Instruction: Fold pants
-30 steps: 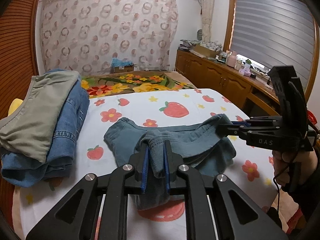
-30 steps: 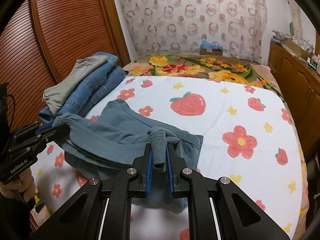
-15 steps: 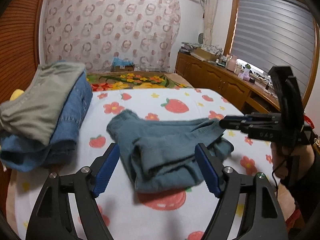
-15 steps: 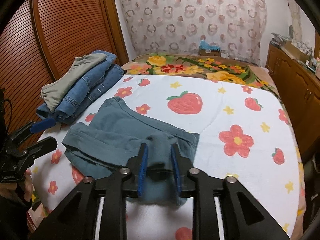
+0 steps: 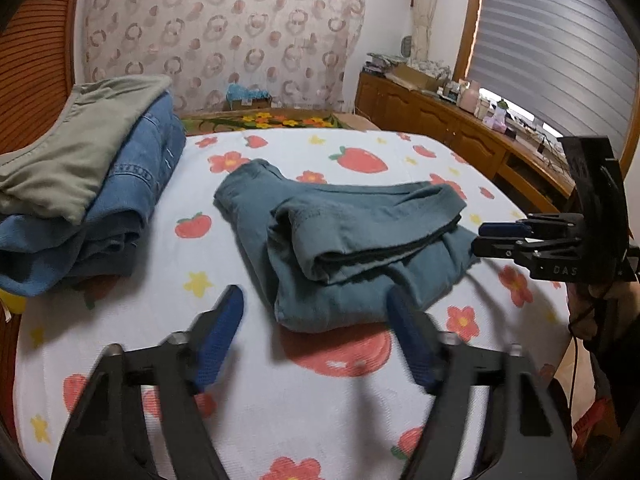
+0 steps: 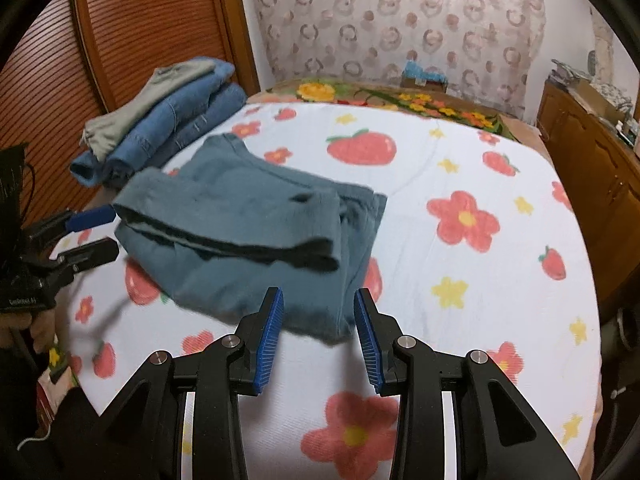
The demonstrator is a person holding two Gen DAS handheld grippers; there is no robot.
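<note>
The teal pants point(image 5: 344, 236) lie folded in a thick bundle on the flower-and-strawberry bedsheet point(image 5: 320, 420); they also show in the right wrist view point(image 6: 248, 236). My left gripper point(image 5: 316, 332) is open and empty, just short of the bundle's near edge. My right gripper point(image 6: 318, 328) is open and empty, with its fingertips just in front of the bundle's near corner. In the left wrist view the right gripper point(image 5: 486, 236) shows at the bundle's right end. In the right wrist view the left gripper point(image 6: 96, 236) shows at the bundle's left end.
A stack of folded clothes, blue jeans point(image 5: 132, 184) under olive-grey pants point(image 5: 76, 140), sits at the bed's left side; the stack also shows in the right wrist view point(image 6: 168, 120). A wooden cabinet point(image 5: 460, 136) runs along the right wall. A slatted wooden door point(image 6: 120, 40) stands at left.
Both grippers were shut on the pants' folded edge one second ago. They have opened, let the cloth drop onto the bundle, and pulled back towards the near edge of the bed.
</note>
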